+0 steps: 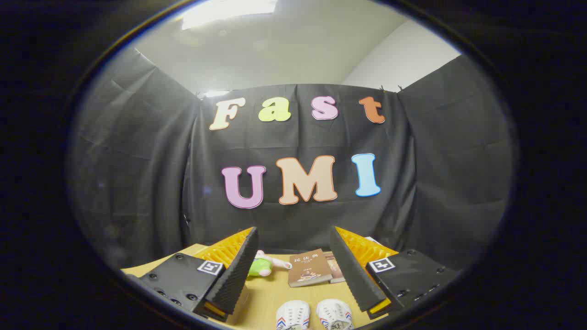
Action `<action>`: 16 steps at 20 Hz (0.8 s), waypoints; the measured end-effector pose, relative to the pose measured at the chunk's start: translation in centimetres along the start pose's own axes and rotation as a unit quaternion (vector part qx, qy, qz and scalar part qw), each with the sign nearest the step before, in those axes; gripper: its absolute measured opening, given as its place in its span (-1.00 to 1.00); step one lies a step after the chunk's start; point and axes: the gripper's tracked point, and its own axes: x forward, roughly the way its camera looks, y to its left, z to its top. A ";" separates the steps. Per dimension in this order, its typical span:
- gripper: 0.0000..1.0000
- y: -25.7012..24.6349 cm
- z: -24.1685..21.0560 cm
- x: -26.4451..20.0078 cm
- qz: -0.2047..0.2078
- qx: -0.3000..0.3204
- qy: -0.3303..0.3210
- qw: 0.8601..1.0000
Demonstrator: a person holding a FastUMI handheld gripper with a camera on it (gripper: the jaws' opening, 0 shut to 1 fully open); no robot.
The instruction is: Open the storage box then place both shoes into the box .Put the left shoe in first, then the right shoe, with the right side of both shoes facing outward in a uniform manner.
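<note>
- The two shoes (314,315) are lying side by side on the wooden table (270,295), toes pointing away from me, just touching or nearly so; they are white with ribbed toe caps and small red and blue marks along the edges
- They are sitting low between my fingers, closer to me than the fingertips
- My gripper (293,243) is hanging released above the table, its fingers spread wide and holding nothing
- Just beyond the shoes a brown book (309,268) is lying flat, overlapping a second book (337,268) on its right
- Left of the books, beside my left finger, a green and white soft toy (263,266) is resting on the table
- The black cloth wall (435,183) is standing behind the table
</note>
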 end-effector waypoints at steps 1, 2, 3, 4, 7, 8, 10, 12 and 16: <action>0.98 0.2 -0.1 -0.1 0.001 -0.002 0.001 1.000; 0.98 0.2 -0.1 -0.2 0.001 -0.005 0.002 1.000; 0.98 0.2 -0.3 -0.2 0.001 -0.007 0.003 1.000; 0.98 0.3 -0.2 -0.2 0.004 -0.009 0.002 1.000; 0.98 0.4 -0.2 -0.4 0.006 -0.014 -0.001 1.000; 0.98 0.5 -0.2 -0.4 0.007 -0.014 -0.001 1.000; 0.98 0.4 0.1 -0.5 0.006 -0.014 -0.006 1.000; 0.98 0.4 0.6 -0.6 0.005 -0.013 -0.012 1.000; 0.98 0.3 0.7 -0.6 0.008 -0.018 -0.016 1.000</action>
